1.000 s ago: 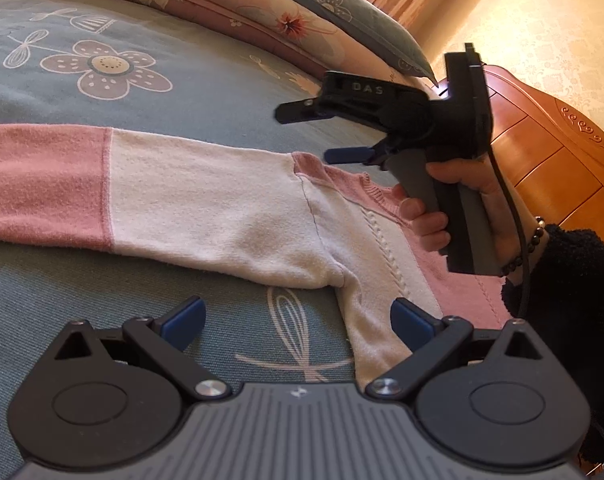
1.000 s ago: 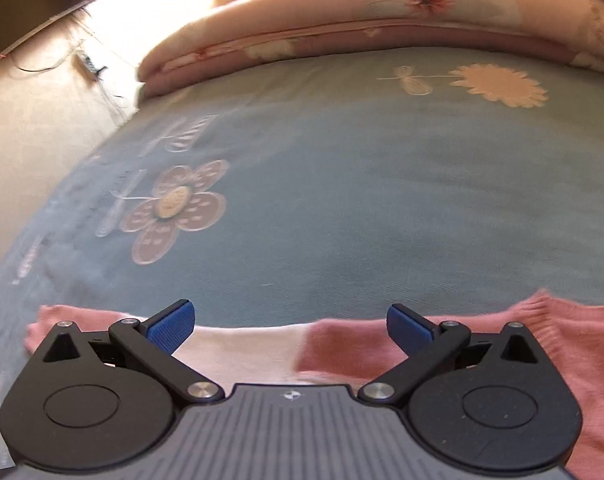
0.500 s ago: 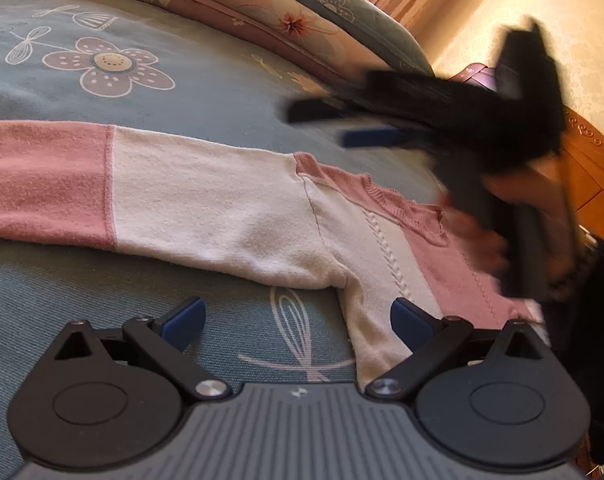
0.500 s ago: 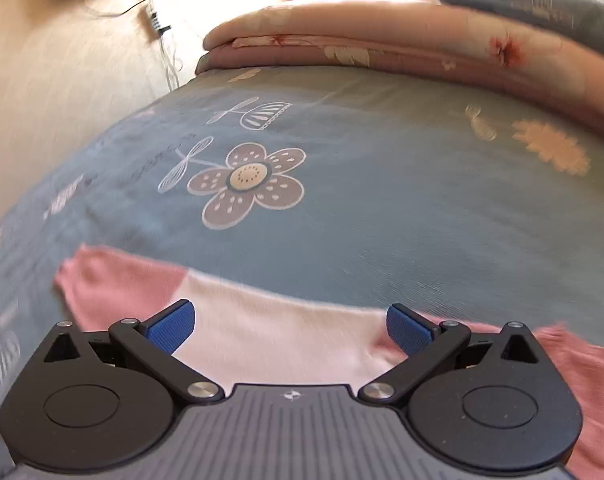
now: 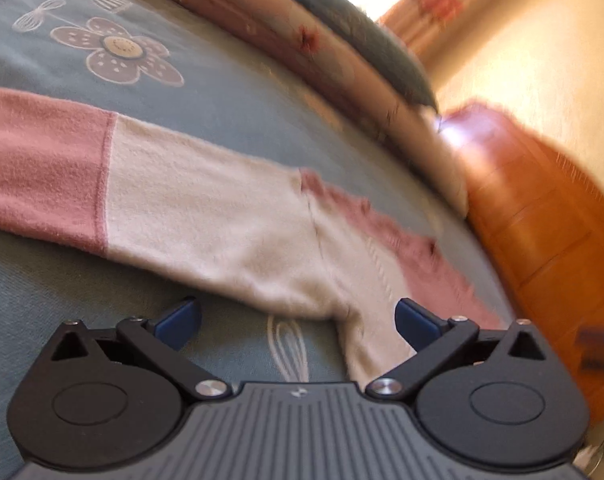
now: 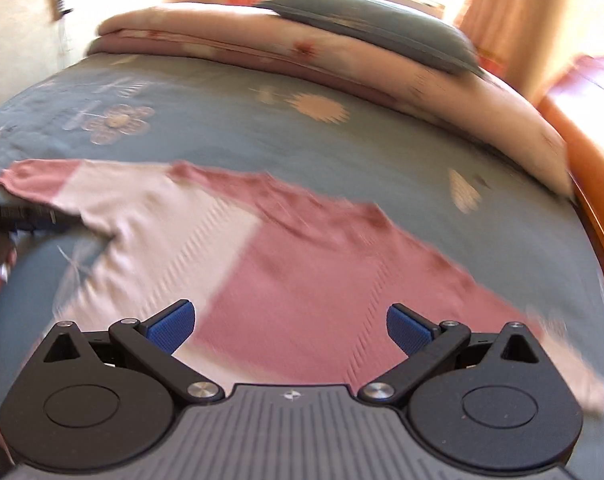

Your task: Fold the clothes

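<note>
While both tongs [image 5: 298,318] [image 6: 290,322] gape wide, sweater [image 6: 294,272] flat on bedspread [image 6: 382,152], quilt [image 6: 302,50], pillow [image 6: 366,20] beyond.

Below me, the blue floral bed [image 6: 222,128] bears a pink-and-white sweater [image 6: 286,264] spread flat mid-frame, folded quilt [image 6: 262,46] along the top.

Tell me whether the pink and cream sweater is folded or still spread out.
Spread out. The sweater lies flat on the bed, its sleeve stretched straight sideways, nothing doubled over.
</note>
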### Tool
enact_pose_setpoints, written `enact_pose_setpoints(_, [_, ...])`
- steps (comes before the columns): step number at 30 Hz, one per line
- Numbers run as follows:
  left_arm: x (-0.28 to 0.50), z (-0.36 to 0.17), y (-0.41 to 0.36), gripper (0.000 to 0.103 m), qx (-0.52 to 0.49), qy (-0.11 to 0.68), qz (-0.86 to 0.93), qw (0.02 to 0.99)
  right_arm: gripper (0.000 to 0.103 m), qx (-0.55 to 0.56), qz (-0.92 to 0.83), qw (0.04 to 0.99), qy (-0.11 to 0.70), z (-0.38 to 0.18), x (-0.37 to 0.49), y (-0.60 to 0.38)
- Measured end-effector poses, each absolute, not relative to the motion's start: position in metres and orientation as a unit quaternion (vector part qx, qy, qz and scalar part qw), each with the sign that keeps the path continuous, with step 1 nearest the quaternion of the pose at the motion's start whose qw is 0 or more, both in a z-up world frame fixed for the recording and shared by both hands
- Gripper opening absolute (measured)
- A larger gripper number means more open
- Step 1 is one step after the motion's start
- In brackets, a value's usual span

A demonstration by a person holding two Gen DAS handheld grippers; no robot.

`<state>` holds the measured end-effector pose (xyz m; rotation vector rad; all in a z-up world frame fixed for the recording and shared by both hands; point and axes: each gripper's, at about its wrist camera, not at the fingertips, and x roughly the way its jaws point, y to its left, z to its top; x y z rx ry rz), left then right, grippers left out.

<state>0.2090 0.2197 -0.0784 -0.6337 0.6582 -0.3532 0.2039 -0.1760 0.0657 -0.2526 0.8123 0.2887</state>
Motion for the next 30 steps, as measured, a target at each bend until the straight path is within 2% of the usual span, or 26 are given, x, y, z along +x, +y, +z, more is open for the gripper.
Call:
enact_pose_setpoints(2, [0.205, -0.080, 0.215, 0.102, -0.290, 0.298, -0.167, 0.894, 0.103, -0.101, 0.124, 0.895, 0.417, 0.040, 0.188, -0.196])
enact_pose_setpoints(7, [0.187, -0.046, 0.162, 0.102, -0.162, 0.361, -0.119, 0.911, 0.103, -0.075, 0.080, 0.882, 0.458, -0.033, 0.168, -0.216])
enact_pose_setpoints(12, [0.142, -0.014, 0.086, 0.102, -0.093, 0.328, -0.228, 0.912, 0.103, -0.037, 0.096, 0.875, 0.472, -0.073, 0.152, -0.222])
enact_pose_setpoints(15, [0.130, -0.021, 0.043, 0.102, -0.069, 0.322, -0.263, 0.907, 0.103, -0.028, 0.095, 0.887, 0.451, -0.077, 0.146, -0.224])
enact_pose_setpoints(19, [0.134, -0.050, 0.011, 0.102, -0.079, 0.372, -0.256, 0.889, 0.103, -0.019, 0.097, 0.894, 0.437, -0.081, 0.142, -0.230])
enact_pose_setpoints(21, [0.138, -0.063, 0.011, 0.102, -0.099, 0.395, -0.243, 0.881, 0.103, -0.020, 0.099, 0.899, 0.427, -0.082, 0.140, -0.230])
enact_pose_setpoints(30, [0.130, -0.072, 0.024, 0.102, -0.104, 0.382, -0.275, 0.876, 0.103, -0.016, 0.099, 0.914, 0.392, -0.087, 0.132, -0.233])
